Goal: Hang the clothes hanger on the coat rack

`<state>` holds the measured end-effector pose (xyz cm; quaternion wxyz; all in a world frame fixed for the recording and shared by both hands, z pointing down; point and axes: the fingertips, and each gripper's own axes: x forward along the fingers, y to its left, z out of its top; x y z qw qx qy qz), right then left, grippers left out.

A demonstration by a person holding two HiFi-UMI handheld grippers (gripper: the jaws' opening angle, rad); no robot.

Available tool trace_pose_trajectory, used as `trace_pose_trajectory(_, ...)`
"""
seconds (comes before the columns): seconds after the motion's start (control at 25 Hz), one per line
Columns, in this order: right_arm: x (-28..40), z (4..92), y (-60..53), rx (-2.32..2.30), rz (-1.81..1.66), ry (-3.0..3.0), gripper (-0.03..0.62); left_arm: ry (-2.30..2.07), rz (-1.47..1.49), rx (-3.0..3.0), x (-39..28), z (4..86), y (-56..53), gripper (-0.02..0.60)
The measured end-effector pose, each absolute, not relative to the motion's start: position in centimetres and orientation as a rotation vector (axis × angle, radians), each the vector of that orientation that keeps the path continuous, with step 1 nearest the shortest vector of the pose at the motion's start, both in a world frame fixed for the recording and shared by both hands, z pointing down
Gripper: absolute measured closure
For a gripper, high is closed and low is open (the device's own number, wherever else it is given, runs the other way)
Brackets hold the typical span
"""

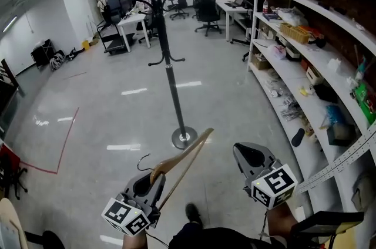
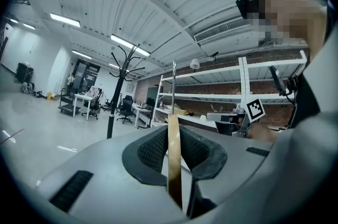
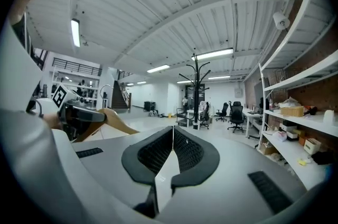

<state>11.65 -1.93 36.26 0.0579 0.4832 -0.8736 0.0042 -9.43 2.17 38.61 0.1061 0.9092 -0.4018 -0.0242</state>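
- Left gripper: I have its jaws clamped on the tan wooden clothes hanger, low in front of me.
- My right gripper: jaws pressed together, nothing between.
- Black metal coat rack stands well ahead on the grey floor, apart from the hanger.

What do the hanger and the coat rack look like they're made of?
Hanger: probably wood, tan with a smooth, slightly glossy finish along its curved arm. Coat rack: probably metal, a thin pole with curved hooks, coated plain black. Its round base looks like bare grey metal that catches the light.
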Motion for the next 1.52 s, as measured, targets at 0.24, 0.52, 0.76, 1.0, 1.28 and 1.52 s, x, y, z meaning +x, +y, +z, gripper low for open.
trace_pose_trajectory(0.24, 8.4, 35.2, -11.4, 1.506, -0.008, -2.642, 0.585, -1.145, -0.026, 2.735, -12.2, 38.6, -6.6, 0.529)
trace_pose_trajectory(0.52, 5.3, 35.9, -19.6, 1.521, 0.030, -2.631, 0.585, -1.120, 0.008, 2.732, -14.8, 39.6, -15.3, 0.529)
trace_pose_trajectory(0.76, 5.7, 37.0, -24.8, 1.500, 0.052, -2.641, 0.585, -1.115, 0.039, 2.717, -13.7, 40.8, -21.0, 0.529)
trace_pose_trajectory(1.0, 7.8, 36.9, -32.7, 1.456, 0.060, -2.697, 0.585, -1.155, 0.060, 2.688, -11.2, 41.1, -28.5, 0.529)
trace_pose_trajectory(1.28, 10.2, 35.4, -41.7, 1.381, 0.004, -2.763, 0.585, -1.220, 0.104, 2.692, -8.4, 41.1, -36.8, 0.529)
trace_pose_trajectory(1.52, 10.6, 35.3, -46.7, 1.358, 0.009, -2.765, 0.585, -1.224, 0.160, 2.687, -7.1, 42.0, -41.3, 0.529)
